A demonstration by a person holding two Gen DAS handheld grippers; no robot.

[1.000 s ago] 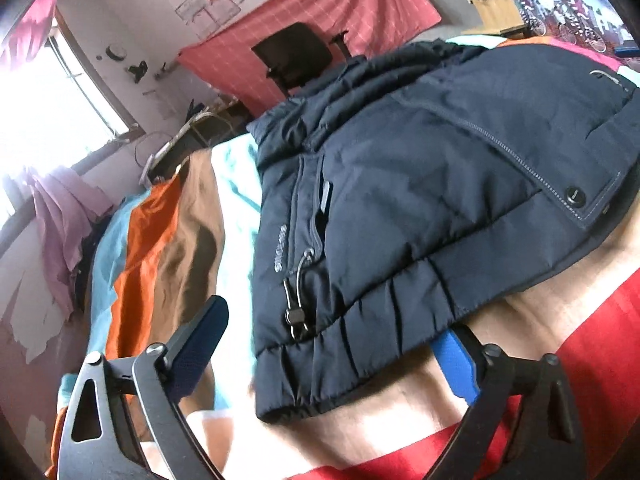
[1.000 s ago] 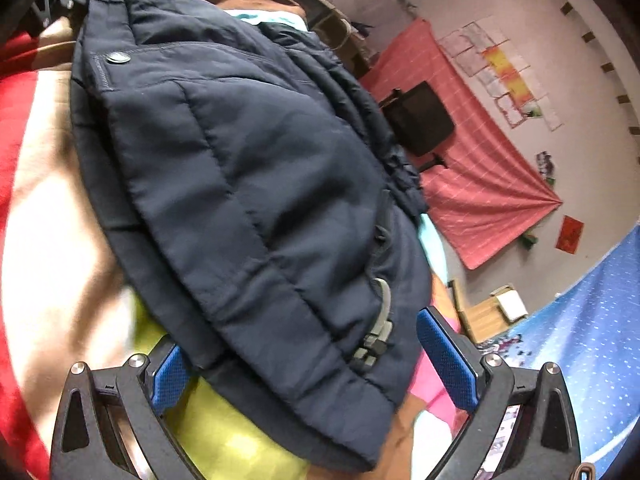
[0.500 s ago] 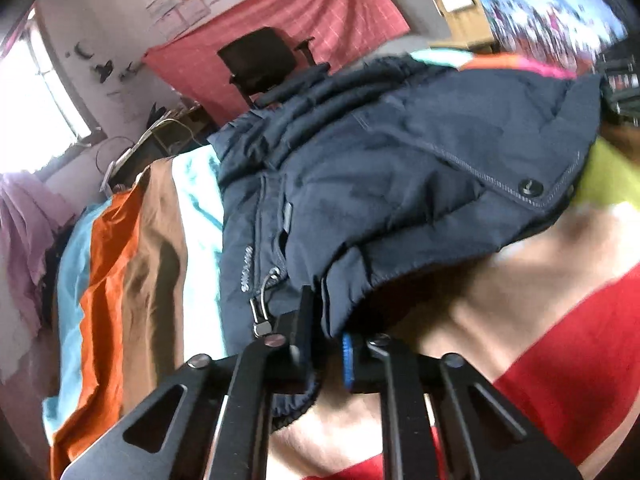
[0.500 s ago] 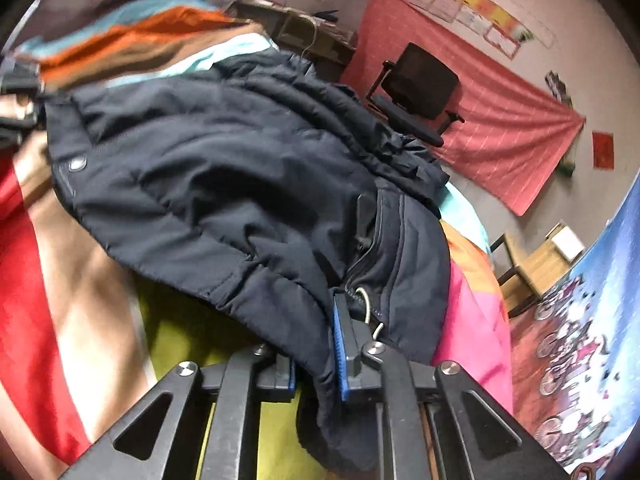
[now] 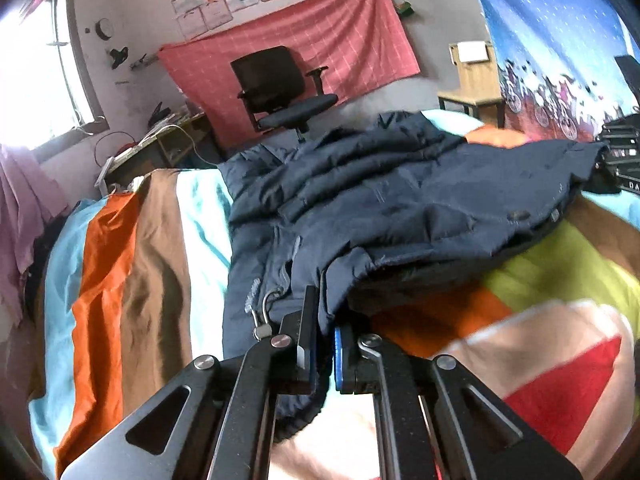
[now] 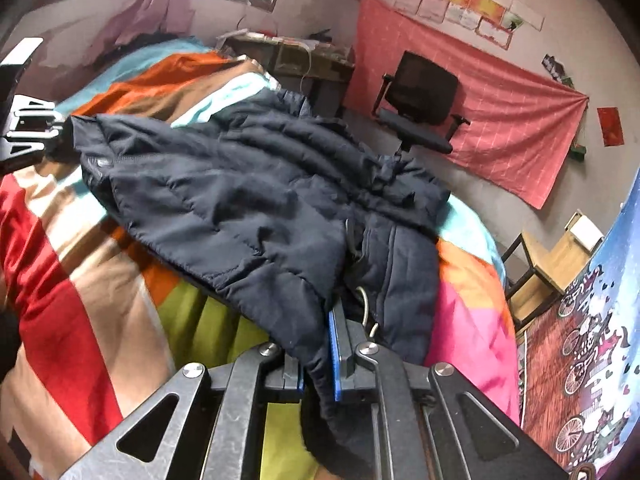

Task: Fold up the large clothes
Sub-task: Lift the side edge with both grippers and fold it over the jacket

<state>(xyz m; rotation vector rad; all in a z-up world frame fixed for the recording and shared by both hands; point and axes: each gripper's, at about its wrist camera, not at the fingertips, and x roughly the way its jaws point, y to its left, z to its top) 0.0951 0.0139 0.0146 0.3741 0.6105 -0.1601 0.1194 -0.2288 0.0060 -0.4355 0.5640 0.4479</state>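
A dark navy puffer jacket (image 5: 392, 208) lies spread on a bed with a striped, many-coloured cover (image 5: 132, 264). My left gripper (image 5: 324, 336) is shut on the jacket's near hem, beside a grey drawcord loop (image 5: 264, 312), and holds that edge raised off the bed. In the right wrist view the same jacket (image 6: 248, 192) hangs from my right gripper (image 6: 320, 352), which is shut on the hem at the other corner, next to a cord loop (image 6: 366, 304). Each gripper shows at the edge of the other's view: the right one (image 5: 620, 152), the left one (image 6: 28, 128).
A black office chair (image 5: 280, 88) stands behind the bed in front of a red wall cloth (image 5: 320, 40). A cluttered desk (image 5: 160, 140) sits at the back left under the window. A wooden side table (image 6: 556, 256) and a blue hanging (image 5: 560, 40) are at the right.
Both grippers went from wide open around the hem to shut on it. They then rose, lifting the jacket's near edge off the bedcover, and more of the room came into view.
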